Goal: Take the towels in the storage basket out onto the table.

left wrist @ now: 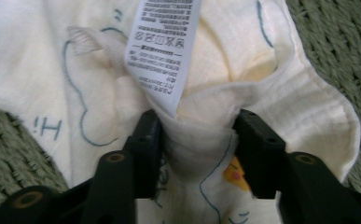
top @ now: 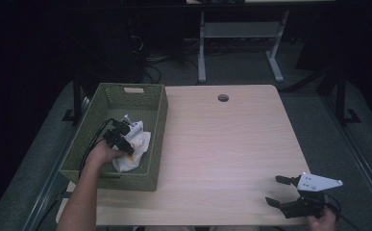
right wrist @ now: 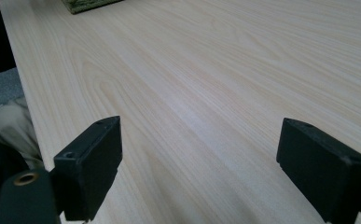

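Left gripper: jaws pinch a gathered fold of a cream printed cloth, care label pointing away. The cloth lies crumpled, without clear long axis, inside the green woven basket; its underside is hidden. Right gripper: jaws wide apart, empty, over the counter, well apart from the basket.

Black claws with brass-ringed screw holes; grey three-cornered plate; bare forearms.
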